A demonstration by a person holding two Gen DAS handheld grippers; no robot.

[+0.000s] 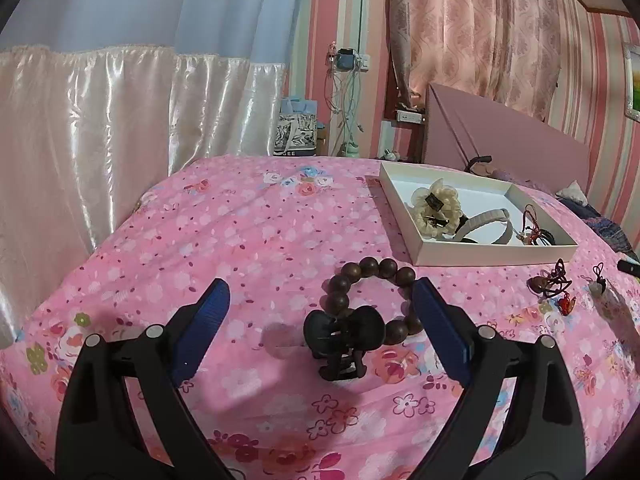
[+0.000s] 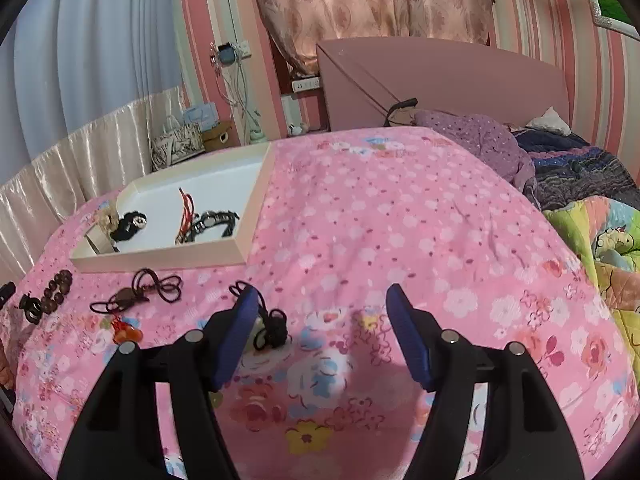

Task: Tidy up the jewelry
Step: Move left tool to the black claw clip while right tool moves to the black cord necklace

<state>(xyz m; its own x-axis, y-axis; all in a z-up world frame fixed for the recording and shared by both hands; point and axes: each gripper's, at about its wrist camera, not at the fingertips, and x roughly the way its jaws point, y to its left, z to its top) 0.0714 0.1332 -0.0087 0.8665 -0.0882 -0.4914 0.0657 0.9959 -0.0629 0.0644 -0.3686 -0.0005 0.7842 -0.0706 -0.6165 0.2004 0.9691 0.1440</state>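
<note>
A: Nearest the left gripper (image 1: 322, 330), what lies between its blue-padded fingers (image 1: 208, 322)?

B: A dark plastic claw hair clip (image 1: 343, 342), resting on the pink floral bedspread (image 1: 240, 240). The fingers are spread wide and hold nothing; they straddle the clip, which looks like the lead-up to a pinch. Touching the clip on its far side is a bracelet of round dark wooden beads (image 1: 370, 280).

A: And the right gripper (image 2: 322, 330)?

B: Also wide and empty. A black knotted cord with a pale pendant (image 2: 272, 330) sits just beside its left finger, partly hidden behind it, so I can't say whether they touch.

A: Beyond the bracelet?

B: The shallow white cardboard tray (image 1: 496, 254), where pieces are being gathered. It already holds a cream fabric flower hair clip (image 1: 436, 208), a pale headband (image 1: 486, 222) and a red-corded charm (image 1: 534, 226). Right of the bracelet, outside the tray, a dark corded pendant with a red ornament (image 1: 554, 286) probably awaits its turn.
</note>
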